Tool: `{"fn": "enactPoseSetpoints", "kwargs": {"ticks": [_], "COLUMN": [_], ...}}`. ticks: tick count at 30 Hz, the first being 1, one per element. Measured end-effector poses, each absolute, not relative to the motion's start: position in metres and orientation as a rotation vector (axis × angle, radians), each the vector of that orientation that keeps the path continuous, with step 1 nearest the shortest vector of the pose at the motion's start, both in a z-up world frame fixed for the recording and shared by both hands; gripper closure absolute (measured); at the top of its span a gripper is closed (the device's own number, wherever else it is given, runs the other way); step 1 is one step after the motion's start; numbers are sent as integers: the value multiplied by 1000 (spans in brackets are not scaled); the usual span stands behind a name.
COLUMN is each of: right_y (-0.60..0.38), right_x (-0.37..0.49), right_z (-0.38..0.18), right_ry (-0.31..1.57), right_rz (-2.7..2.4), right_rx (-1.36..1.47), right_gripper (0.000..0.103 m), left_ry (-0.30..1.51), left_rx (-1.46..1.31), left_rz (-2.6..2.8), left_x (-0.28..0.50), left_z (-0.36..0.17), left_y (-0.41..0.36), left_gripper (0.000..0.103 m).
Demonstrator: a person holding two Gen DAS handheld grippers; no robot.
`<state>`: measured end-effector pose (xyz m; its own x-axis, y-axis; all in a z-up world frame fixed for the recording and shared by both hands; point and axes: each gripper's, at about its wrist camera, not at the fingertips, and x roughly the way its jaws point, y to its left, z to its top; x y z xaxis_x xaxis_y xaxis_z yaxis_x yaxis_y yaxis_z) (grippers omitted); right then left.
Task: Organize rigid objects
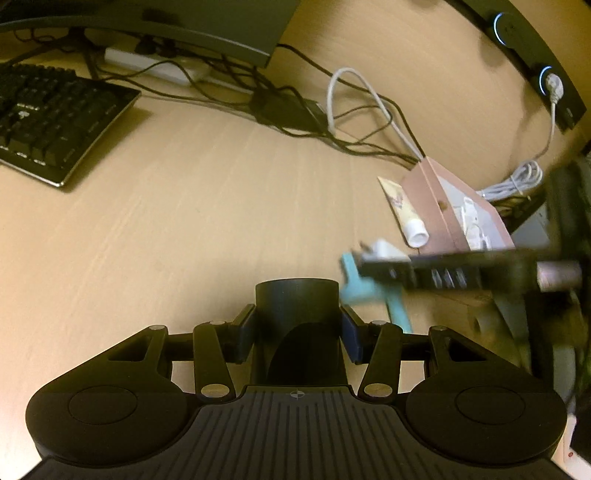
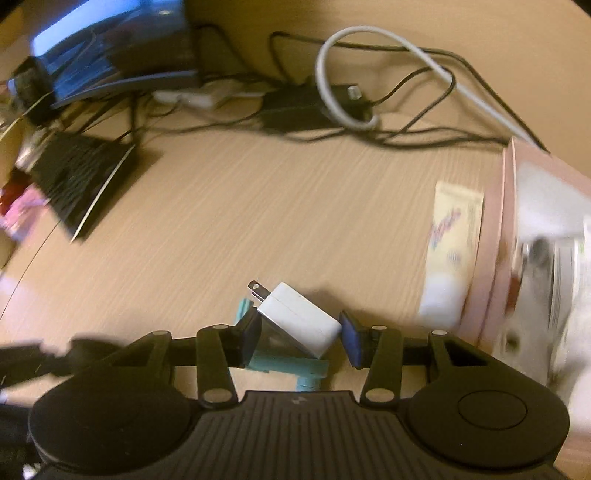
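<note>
My left gripper (image 1: 297, 332) is shut on a black cylinder (image 1: 297, 317), held above the wooden desk. My right gripper (image 2: 301, 338) is shut on a white plug adapter (image 2: 299, 319), its prongs pointing up-left, above a teal plastic piece (image 2: 295, 365) on the desk. In the left wrist view the right gripper (image 1: 376, 264) shows blurred at the right with the white adapter (image 1: 384, 251) and the teal piece (image 1: 360, 284) beside it. A cream tube (image 2: 452, 251) with a white cap lies against a pink box (image 2: 491, 258).
A black keyboard (image 1: 48, 118) lies at the far left under a monitor (image 1: 166, 29). Tangled black and white cables (image 1: 351, 110) and a black power brick (image 2: 295, 105) lie at the back. A coiled white cable (image 1: 517, 181) sits at the right.
</note>
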<state>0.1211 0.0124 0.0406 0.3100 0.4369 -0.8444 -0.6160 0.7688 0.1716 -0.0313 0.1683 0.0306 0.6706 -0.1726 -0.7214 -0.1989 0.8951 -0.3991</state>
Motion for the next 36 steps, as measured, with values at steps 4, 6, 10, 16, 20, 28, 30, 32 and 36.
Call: {"fn": "enactPoseSetpoints", "kwargs": {"ticks": [4,6,10,16,20,28,30,32,36], "right_y": [-13,-29,-54,-80,-69,-16,-10,-6,0], "right_x": [84,68,47,22,13,-2,-5,-9,-5], "right_z": [41,43,47,59,59,42,40,39,29], "right_ry": [965,926,862,791,812,818,793,765,776], "right_rz": [717,692,618,573,632,576,555,544,490], "right_rx": [-233,-236,-264,-258,-192,-204,-193,-186,-133], "right_gripper": [56,49,42,39,37,23,23,23,23], "left_ry": [839,841,851,869,866,855,856,856,859], "left_rx": [-473,-476,-457,-380,-318,-317,-332,-344,-357], "left_rz": [23,31,39,70,116,163,174,182,192], "left_x": [-37,-38,-35,-30,-33,-49,-54,-58,-65], "left_z": [35,35,37,42,50,58,58,57,55], "left_y": [167,166,160,145,143,151,154,157,160], "left_gripper": [51,51,51,51,51,51,51,51,51]}}
